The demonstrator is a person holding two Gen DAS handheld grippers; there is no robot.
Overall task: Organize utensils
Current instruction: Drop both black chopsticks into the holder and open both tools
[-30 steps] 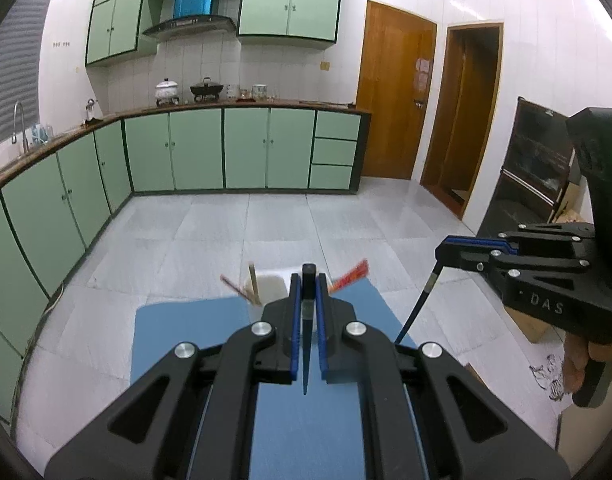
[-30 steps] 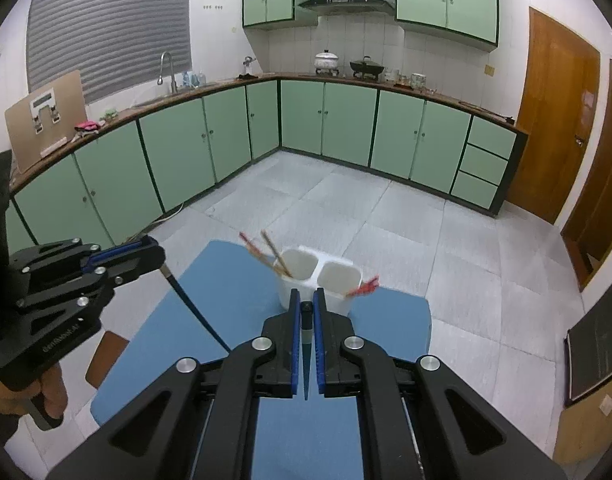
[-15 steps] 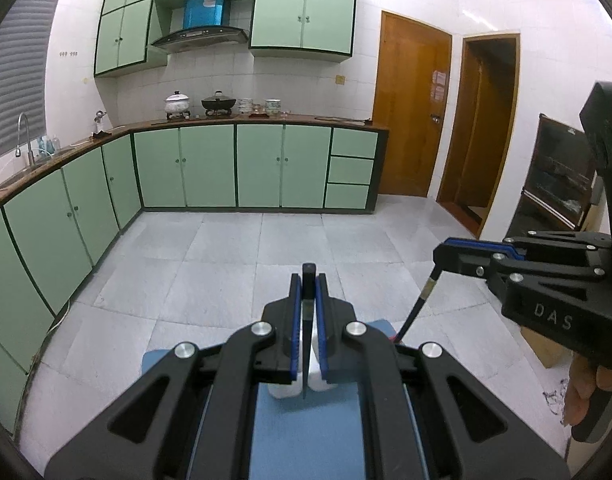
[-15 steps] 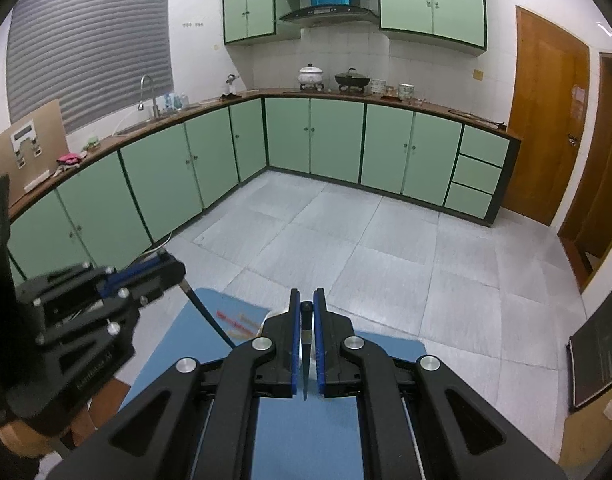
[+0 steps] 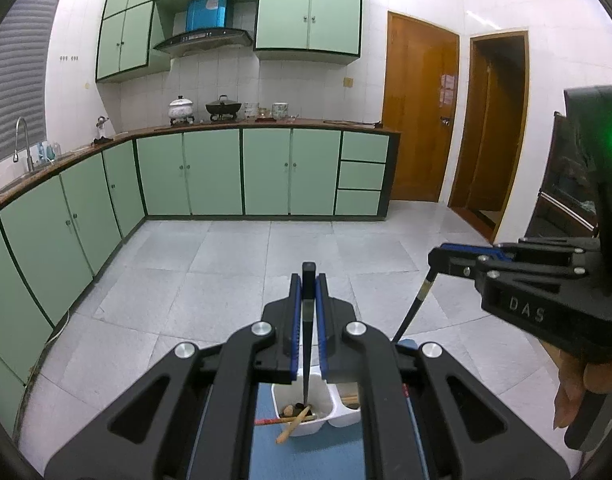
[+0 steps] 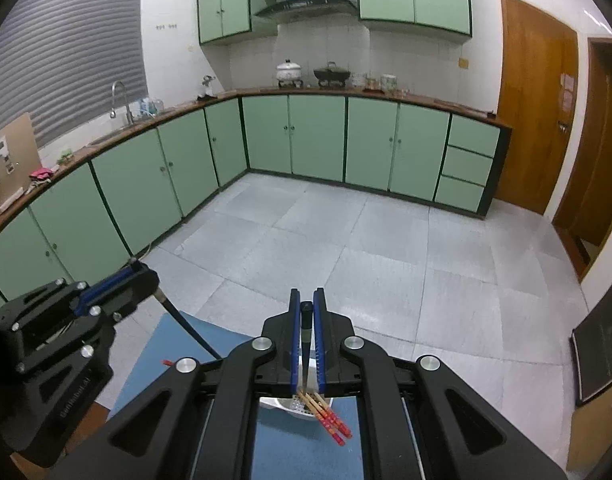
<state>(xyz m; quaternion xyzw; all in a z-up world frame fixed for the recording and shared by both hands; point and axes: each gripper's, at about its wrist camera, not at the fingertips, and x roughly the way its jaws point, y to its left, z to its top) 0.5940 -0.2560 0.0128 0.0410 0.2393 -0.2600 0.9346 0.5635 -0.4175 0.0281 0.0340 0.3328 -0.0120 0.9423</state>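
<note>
Both grippers are clamped, each on one black chopstick: our left gripper [image 5: 306, 312] holds its stick [image 5: 306, 344] over the left compartment of the white holder [image 5: 302, 426], our right gripper [image 6: 305, 336] over the other. We judge insertion is in hand; next we lower straight, then release.

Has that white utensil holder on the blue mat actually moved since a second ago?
Cannot tell. The white utensil holder sits lower in both views, but the blue mat slid down with it, so the cameras moved, not necessarily the holder.
</note>
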